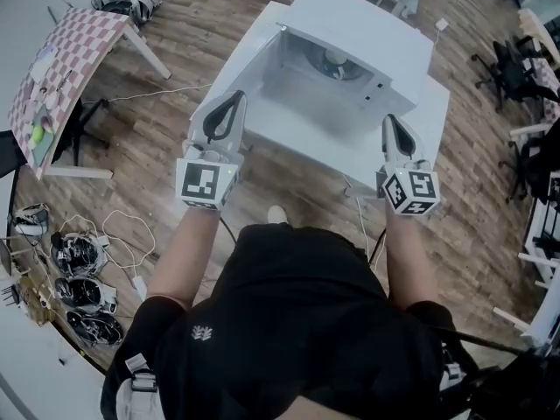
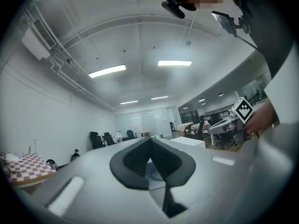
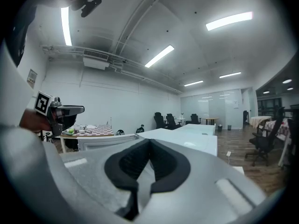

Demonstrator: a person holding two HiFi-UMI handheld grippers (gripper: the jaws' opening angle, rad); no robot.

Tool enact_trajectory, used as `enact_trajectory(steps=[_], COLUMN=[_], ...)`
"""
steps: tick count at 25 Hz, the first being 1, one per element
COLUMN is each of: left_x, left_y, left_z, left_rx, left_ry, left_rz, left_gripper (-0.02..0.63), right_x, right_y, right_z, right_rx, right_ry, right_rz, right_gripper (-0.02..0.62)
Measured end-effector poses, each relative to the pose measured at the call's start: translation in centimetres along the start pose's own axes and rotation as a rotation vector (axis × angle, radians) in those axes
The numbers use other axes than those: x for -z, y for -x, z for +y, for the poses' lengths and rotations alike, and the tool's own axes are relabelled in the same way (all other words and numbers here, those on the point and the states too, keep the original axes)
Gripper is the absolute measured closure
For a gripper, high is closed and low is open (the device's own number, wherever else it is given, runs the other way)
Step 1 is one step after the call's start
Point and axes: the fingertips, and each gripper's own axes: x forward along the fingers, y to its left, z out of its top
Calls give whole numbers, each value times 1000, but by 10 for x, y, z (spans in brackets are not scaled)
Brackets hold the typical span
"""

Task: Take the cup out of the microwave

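A white microwave (image 1: 367,24) stands on a white table (image 1: 411,147) with its cavity open toward me. On the turntable inside sits a small pale cup (image 1: 337,58). My left gripper (image 1: 238,97) is held over the table's front left edge, short of the opening. Its black pads meet at the tip (image 2: 150,139) with nothing between them. My right gripper (image 1: 390,119) hovers at the front right, below the microwave's control side. It is shut and empty too (image 3: 149,141). Both point level toward the microwave, roughly side by side.
A pink checkered table (image 1: 61,59) with small items stands at far left. Cables and headsets (image 1: 79,287) lie on the wooden floor at lower left. Black office chairs (image 1: 507,64) stand at right. A cord (image 1: 363,221) hangs from the table's front edge.
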Motion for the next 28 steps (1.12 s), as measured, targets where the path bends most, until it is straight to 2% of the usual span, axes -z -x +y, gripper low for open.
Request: enact_trajectory(steps=[5,11,19,28], left_x=[1,6,23,41], left_y=[-27,-52,-76,-112], left_z=[16,15,4,-9], left_rx=[53,91,91,70], left_ry=[11,30,43,41], left_rz=[-22,-33,-31,1], left_gripper=[600,600,600,600], right_x=[-11,-14,-4,29], right_y=[-20,-33,-63,-119], right_z=[-2,-5,-12,-31], right_rx=[52,90,70,30], right_ry=[-2,17,33,6], right_rz=[-25,-28,-25,-23], right_gripper=[595,595,595,595])
